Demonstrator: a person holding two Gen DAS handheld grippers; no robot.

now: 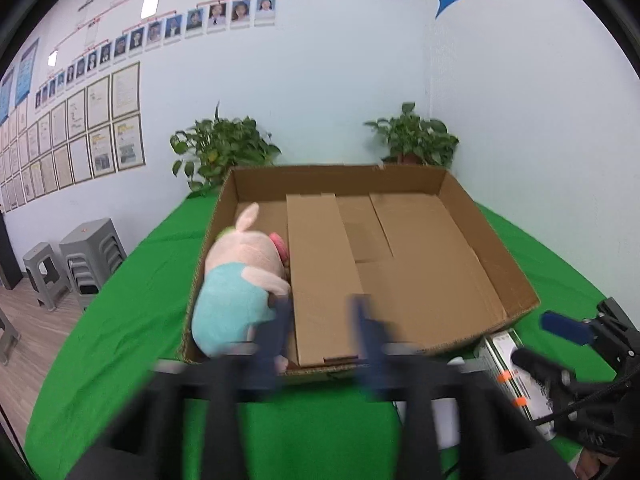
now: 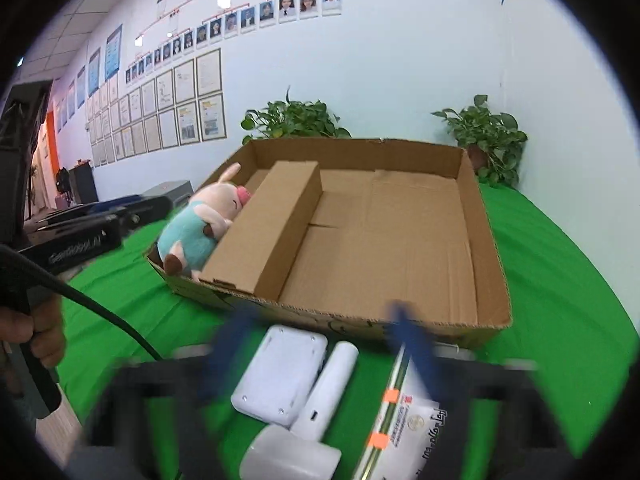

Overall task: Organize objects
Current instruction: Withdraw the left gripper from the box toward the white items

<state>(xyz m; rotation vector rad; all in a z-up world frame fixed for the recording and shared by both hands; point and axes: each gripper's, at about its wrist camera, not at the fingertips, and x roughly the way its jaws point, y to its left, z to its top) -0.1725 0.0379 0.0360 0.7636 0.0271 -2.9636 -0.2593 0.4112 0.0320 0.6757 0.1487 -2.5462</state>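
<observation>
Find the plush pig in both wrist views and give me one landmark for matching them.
Left wrist view: the plush pig lies left of centre, in the cardboard box's narrow left compartment.
Right wrist view: the plush pig lies left of centre, in that same compartment, at the box's left edge.
Shared landmark: the upright cardboard divider beside the pig.

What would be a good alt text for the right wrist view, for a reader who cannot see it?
An open cardboard box on a green table holds a plush pig in its narrow left compartment, behind a cardboard divider. In front, white devices and a flat package lie between the right gripper fingers, motion-blurred and wide apart.
</observation>
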